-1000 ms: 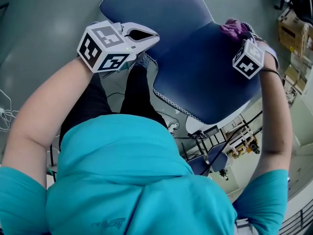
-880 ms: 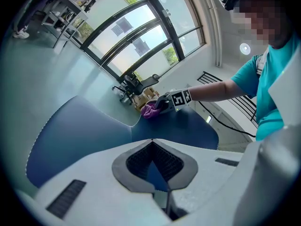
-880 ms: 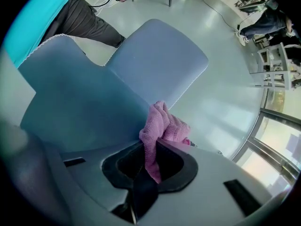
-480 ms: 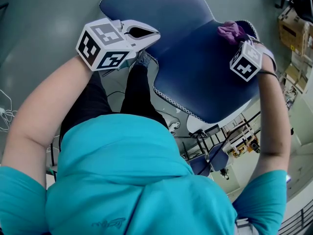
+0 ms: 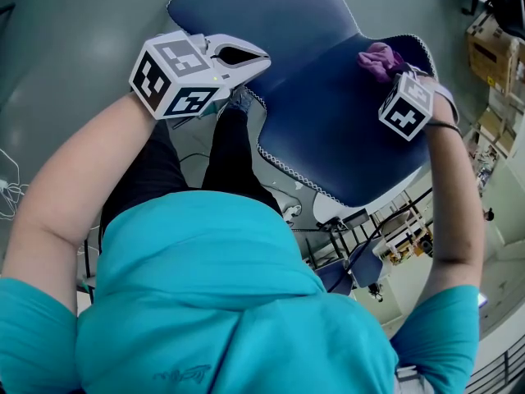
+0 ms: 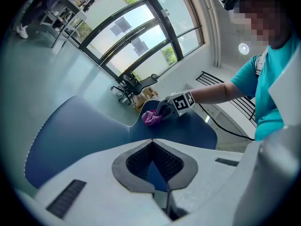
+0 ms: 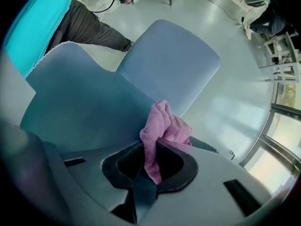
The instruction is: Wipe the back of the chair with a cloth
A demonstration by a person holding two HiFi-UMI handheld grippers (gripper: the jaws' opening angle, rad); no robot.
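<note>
Right gripper view: crumpled pink terry cloth (image 7: 164, 124) pinched in the right gripper's (image 7: 157, 144) jaws, bunched against the top edge of the dark blue chair back (image 7: 80, 102). Head view: right arm (image 5: 455, 195) stretched forward to the backrest, left gripper (image 5: 259, 60) held beside the chair's left edge, jaws closed together with nothing between.

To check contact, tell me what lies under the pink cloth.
The blue chair back, with the cloth pinched by the right hand-held gripper. The patch beneath it is covered.
</note>
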